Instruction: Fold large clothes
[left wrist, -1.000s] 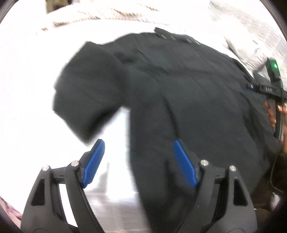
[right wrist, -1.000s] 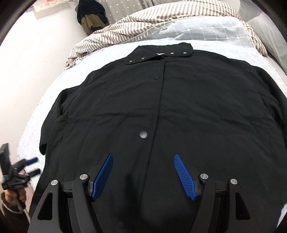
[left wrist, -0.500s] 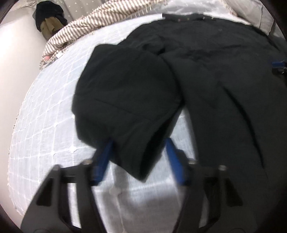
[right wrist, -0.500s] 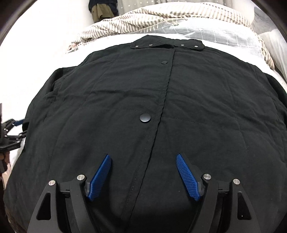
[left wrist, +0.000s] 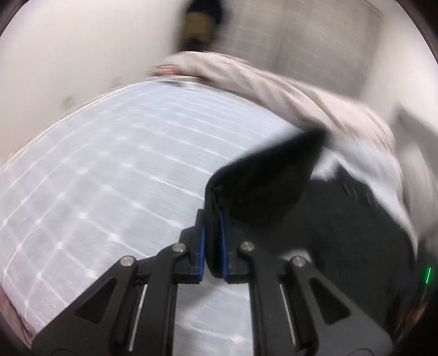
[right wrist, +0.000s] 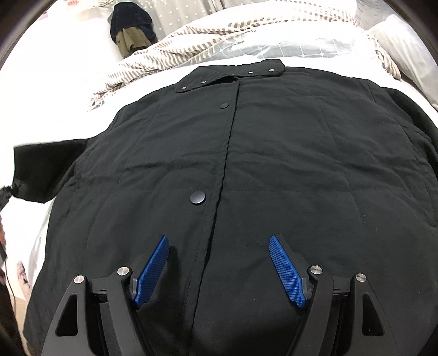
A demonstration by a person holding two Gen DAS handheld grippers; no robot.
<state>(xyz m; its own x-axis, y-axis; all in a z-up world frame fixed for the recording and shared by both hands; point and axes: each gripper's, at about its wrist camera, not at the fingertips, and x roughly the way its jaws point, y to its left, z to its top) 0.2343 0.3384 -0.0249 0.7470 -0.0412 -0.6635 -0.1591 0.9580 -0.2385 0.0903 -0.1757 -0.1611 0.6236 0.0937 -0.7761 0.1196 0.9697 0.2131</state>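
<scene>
Left gripper [left wrist: 212, 241]: clamped on cuff of black sleeve [left wrist: 268, 186], lifted clear of quilted bedsheet [left wrist: 109, 178].
Right gripper [right wrist: 219, 268]: spread wide, holding nothing, above lower front of black coat [right wrist: 273, 164].
Coat position: flat, snapped shut, collar [right wrist: 232, 75] toward striped blanket [right wrist: 208, 38].
Slip risk: thin cuff bite likely lost under sleeve weight.
Drag risk: unpinned body probably pulled askew, creasing fold.
Room: pale wall, dark bundle [right wrist: 131, 26] behind bed.
</scene>
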